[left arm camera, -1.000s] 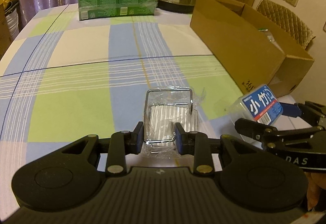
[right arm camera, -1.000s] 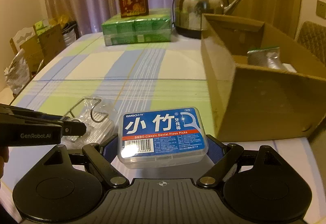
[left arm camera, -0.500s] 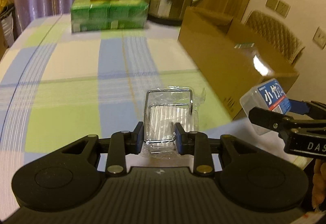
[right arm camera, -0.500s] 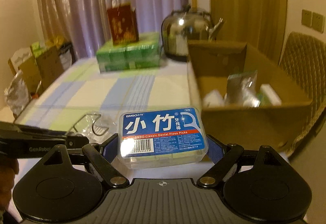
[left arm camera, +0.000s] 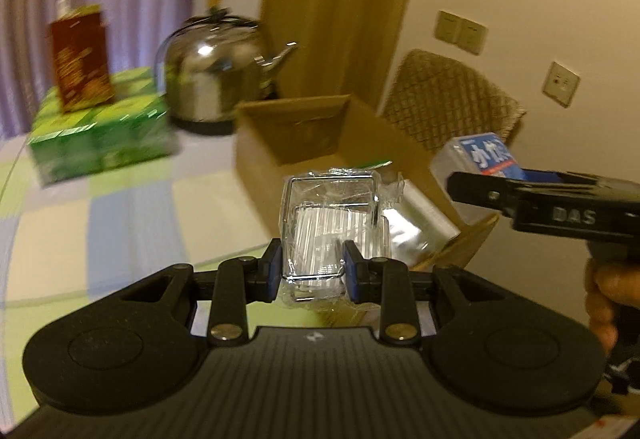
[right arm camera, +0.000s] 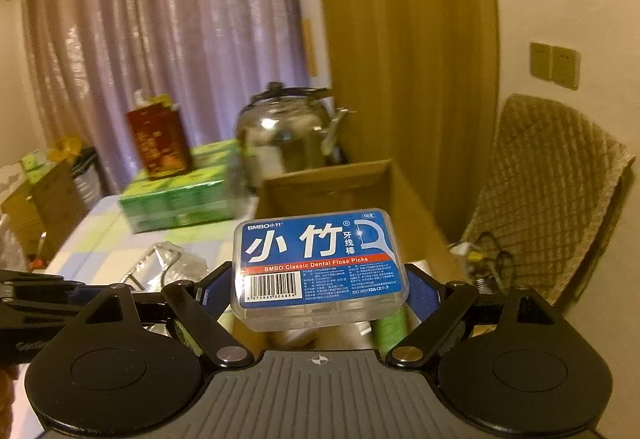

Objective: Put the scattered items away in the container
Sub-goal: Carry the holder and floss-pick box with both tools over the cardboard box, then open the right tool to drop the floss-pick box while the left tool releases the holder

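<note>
Carrying both items, now lifted off counter (left arm camera: 120,207) to above cardboard box (left arm camera: 296,131): left gripper (left arm camera: 312,271) jaws clenched on wrapped wire rack (left arm camera: 332,215), right gripper (right arm camera: 320,295) clamping floss-pick box (right arm camera: 320,259). Release next, likely.

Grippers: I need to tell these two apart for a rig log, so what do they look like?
Both are black, with ribbed grey bodies, two round discs, brass pivots and blue-padded fingers. The right gripper reads "DAS" along its side; the left gripper shows no legible marking.
</note>
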